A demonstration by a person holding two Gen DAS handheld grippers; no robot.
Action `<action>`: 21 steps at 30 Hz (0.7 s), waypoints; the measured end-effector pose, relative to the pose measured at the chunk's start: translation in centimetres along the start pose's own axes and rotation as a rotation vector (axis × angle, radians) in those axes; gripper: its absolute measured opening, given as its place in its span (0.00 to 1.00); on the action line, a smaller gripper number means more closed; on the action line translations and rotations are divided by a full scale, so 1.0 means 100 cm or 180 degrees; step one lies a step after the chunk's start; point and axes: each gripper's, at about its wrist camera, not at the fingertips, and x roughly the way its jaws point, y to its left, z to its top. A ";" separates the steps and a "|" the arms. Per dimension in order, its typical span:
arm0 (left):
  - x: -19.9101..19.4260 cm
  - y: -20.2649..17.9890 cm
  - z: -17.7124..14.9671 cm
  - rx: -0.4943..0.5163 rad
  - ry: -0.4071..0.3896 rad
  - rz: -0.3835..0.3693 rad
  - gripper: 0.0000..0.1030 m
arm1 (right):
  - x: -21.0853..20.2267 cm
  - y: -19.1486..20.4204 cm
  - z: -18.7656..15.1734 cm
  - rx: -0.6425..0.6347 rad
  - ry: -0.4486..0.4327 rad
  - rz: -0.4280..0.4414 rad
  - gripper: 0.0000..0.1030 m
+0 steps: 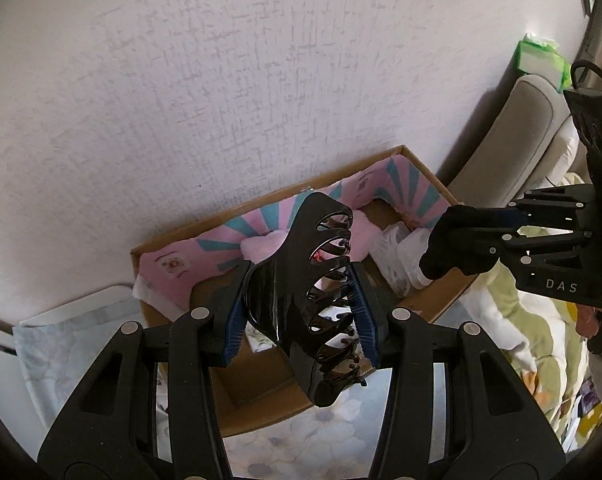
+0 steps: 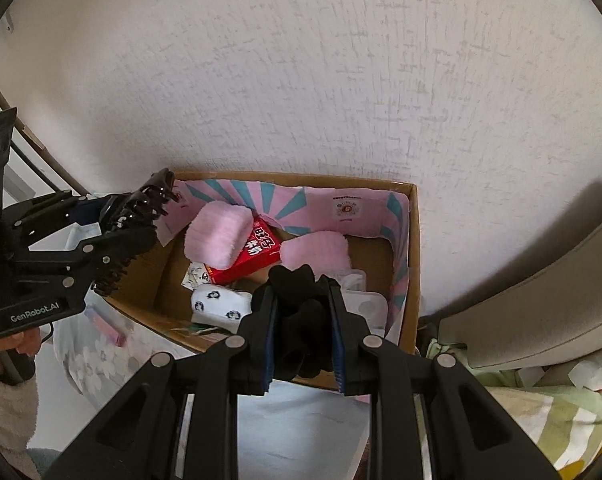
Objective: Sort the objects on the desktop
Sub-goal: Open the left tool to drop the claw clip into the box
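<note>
My left gripper point(image 1: 301, 304) is shut on a large glossy black hair claw clip point(image 1: 301, 288), held over the near part of a cardboard box point(image 1: 261, 400). From the right wrist view the same clip point(image 2: 141, 216) and left gripper point(image 2: 113, 236) hang over the box's left rim. My right gripper point(image 2: 303, 320) is shut on a bunched black cloth point(image 2: 297, 320) above the box's near edge point(image 2: 415, 240); in the left wrist view this cloth point(image 1: 453, 240) and right gripper point(image 1: 489, 236) sit over the box's right side.
The box stands against a textured white wall and is lined with pink and teal paper point(image 2: 285, 200). Inside lie pink fluffy pieces point(image 2: 217, 236), a red carton point(image 2: 253, 256), a white patterned sock point(image 2: 217, 304) and plastic wrap point(image 1: 397, 256). A beige cushion point(image 1: 513, 136) stands right.
</note>
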 end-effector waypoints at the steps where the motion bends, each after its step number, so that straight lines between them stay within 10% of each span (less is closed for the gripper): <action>1: 0.002 0.000 0.000 -0.0012 0.0018 0.0007 0.42 | 0.003 -0.002 0.001 -0.0001 0.0008 -0.0006 0.21; 4: 0.007 0.004 0.004 -0.0108 0.0050 0.0023 0.49 | 0.011 -0.007 0.004 0.0036 0.0082 -0.0026 0.48; 7: 0.003 0.008 0.006 -0.0195 -0.0028 0.0050 1.00 | 0.016 -0.009 0.009 0.0101 0.0146 -0.0013 0.80; 11: -0.009 0.015 0.007 -0.0260 -0.0066 -0.0120 1.00 | 0.013 -0.009 0.010 0.0119 0.0081 0.0249 1.00; 21: -0.057 0.037 -0.007 -0.0325 -0.0341 0.0032 1.00 | -0.002 0.017 0.010 -0.0037 0.0038 0.0271 1.00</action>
